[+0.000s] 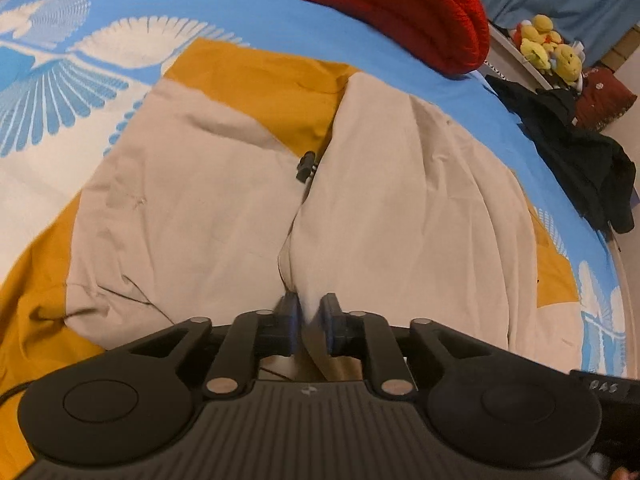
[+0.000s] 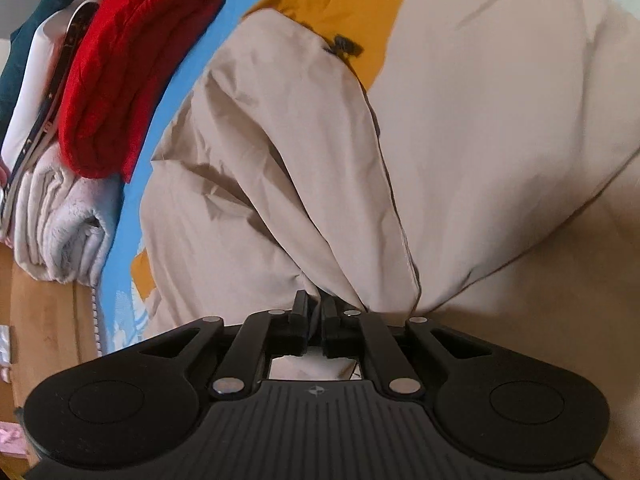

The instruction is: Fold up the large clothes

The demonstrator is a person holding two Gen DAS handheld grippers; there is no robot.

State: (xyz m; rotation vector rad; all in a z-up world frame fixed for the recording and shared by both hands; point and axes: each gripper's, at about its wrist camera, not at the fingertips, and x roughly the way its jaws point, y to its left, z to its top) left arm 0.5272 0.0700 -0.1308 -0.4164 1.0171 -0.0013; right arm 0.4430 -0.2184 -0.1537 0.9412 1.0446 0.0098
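Blue bedding with white feather prints (image 1: 60,92) covers the bed, and a large beige and mustard jacket (image 1: 208,200) lies spread across it. Taking the jacket as the landmark and going left to right in the left wrist view: the feather pattern shows to its left, a black cord toggle (image 1: 306,166) sits at its middle seam, a folded red blanket (image 1: 400,12) lies beyond its far edge, and a dark garment (image 1: 576,160) hangs off the bed to its right, with yellow plush toys (image 1: 548,46) farther back. At the jacket's near edge the left claw (image 1: 307,322) stands narrow, with a fold of beige cloth pinched between its pads.

In the right wrist view, a pale fleece blanket (image 2: 64,220) and the red blanket (image 2: 132,64) are stacked to the jacket's (image 2: 280,140) left. The right claw (image 2: 315,320) is nearly closed, gripping a gathered bunch of the jacket's beige fabric, which fans out tautly from it.
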